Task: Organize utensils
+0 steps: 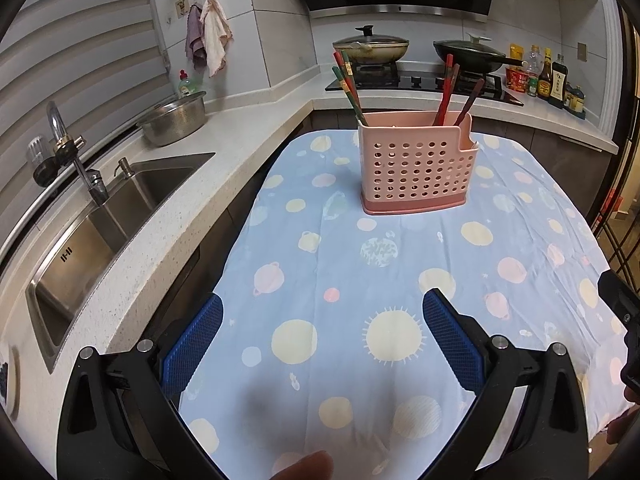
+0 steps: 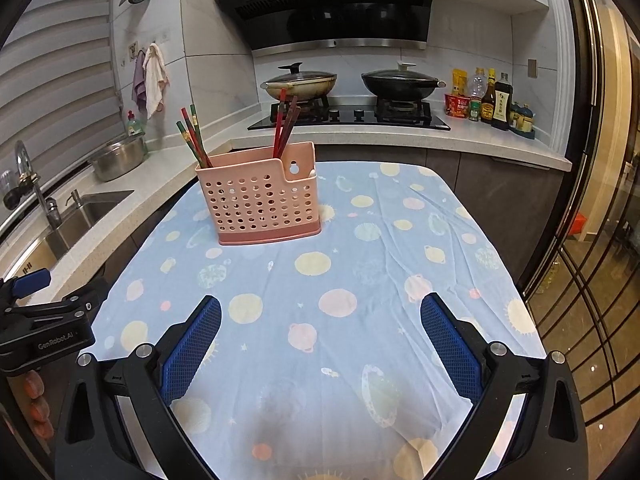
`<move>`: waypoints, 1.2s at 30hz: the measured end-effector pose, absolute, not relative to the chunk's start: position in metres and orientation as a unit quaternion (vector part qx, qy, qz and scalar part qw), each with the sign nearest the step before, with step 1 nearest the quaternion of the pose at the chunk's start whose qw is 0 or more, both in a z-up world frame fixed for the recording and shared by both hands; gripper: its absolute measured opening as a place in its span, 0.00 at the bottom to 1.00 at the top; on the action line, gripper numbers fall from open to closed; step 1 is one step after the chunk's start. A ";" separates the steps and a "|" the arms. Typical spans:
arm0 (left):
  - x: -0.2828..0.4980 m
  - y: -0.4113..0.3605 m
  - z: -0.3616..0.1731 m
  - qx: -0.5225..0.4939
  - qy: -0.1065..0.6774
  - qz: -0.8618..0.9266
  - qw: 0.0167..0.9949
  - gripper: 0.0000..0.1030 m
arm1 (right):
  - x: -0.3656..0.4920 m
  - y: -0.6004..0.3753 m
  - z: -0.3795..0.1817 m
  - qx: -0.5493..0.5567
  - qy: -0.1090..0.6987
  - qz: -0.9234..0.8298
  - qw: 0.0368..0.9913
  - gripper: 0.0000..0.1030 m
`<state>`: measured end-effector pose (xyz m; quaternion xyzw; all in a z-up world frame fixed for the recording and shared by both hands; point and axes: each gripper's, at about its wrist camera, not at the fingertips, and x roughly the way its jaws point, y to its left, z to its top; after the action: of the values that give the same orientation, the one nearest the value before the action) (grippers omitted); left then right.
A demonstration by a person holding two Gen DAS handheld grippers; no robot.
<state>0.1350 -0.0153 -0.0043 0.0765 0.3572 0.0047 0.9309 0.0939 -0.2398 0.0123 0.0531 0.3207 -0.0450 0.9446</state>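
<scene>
Left gripper (image 1: 322,312): fingers spread wide, holding nothing, hovering above the tablecloth (image 1: 400,280). Right gripper (image 2: 320,314): likewise spread wide and empty. The pink utensil holder (image 1: 416,168) stands upright ahead on the cloth, with chopsticks (image 1: 348,80) in both end compartments.

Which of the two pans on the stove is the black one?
The right pan, nearest the sauce bottles; the left pan is cream-coloured.

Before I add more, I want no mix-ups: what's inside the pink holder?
The holder has green-red chopsticks at its left end and red and brown chopsticks right of the middle. Their lower ends and the bottom are hidden by the wall.
</scene>
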 end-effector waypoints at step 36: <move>0.139 -0.009 -0.013 0.074 0.365 0.012 0.928 0.93 | 0.096 -0.242 0.005 0.044 0.330 -0.054 0.942 0.93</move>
<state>0.1395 -0.0093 -0.0125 0.0738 0.3649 0.0116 0.9280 0.0961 -0.2416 0.0052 0.0442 0.3296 -0.0539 0.9416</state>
